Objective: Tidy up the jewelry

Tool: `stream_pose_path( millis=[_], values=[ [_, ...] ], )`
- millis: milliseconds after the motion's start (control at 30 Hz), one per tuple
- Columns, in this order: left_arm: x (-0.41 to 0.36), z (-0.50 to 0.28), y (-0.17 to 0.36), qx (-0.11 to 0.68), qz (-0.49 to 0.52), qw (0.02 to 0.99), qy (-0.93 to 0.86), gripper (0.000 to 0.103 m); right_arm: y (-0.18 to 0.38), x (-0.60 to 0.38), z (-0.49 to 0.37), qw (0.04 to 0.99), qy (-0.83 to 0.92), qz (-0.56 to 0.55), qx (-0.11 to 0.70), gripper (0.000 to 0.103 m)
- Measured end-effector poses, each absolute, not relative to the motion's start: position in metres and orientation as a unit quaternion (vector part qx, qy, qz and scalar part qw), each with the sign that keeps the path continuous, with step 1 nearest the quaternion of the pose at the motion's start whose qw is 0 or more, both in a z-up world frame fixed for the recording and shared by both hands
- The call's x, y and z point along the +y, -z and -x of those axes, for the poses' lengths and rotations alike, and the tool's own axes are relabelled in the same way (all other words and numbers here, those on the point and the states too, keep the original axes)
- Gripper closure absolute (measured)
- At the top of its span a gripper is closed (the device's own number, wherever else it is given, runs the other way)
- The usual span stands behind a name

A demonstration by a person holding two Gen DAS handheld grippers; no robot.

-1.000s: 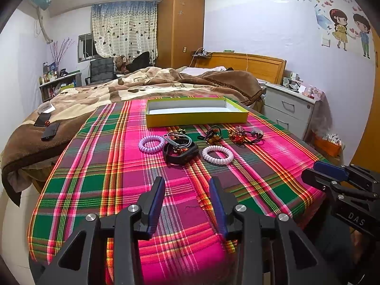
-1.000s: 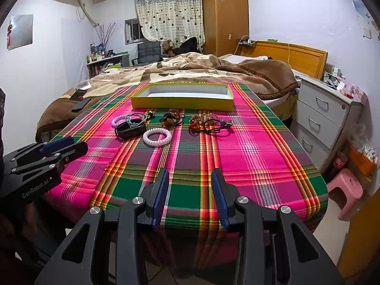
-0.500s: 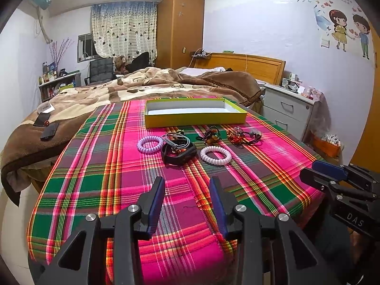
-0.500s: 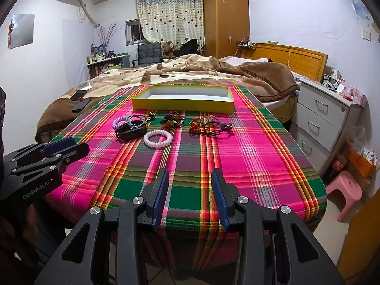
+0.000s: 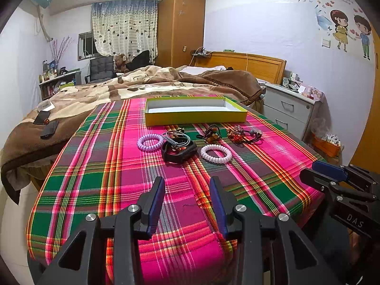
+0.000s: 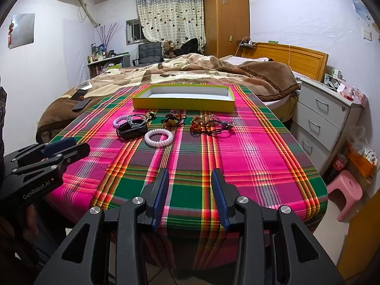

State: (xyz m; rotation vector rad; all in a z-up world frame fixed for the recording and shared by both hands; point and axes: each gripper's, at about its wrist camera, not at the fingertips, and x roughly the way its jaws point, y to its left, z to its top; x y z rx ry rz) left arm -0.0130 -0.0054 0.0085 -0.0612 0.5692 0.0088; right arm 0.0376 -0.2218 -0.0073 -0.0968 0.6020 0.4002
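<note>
Now both tools wait apart from the jewelry on the plaid tabletop (image 5: 95, 166).
Left tool (image 5: 187, 185) and right tool (image 6: 190, 178) are spread, empty; tangled beaded pieces (image 6: 204, 122) before the yellow box (image 6: 182, 103) are hard to distinguish; labels read "DAS", "GenRobot.AI".

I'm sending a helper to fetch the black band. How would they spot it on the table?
Find the yellow box on the plaid cloth; the jewelry lies in a row just in front. The black band sits between two pale coil rings, the only thick black loop, with grey cords draped over it.
</note>
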Motion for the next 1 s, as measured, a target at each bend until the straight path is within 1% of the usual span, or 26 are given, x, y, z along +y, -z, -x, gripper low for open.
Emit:
stream_pose_path(
  millis=[1000],
  values=[
    [-0.0051, 0.0141, -0.0070, 0.285, 0.034, 0.958, -0.004, 0.065, 0.0089, -0.2202, -0.0361, 0.934, -0.196, 0.048, 0.295, 0.065]
  ],
)
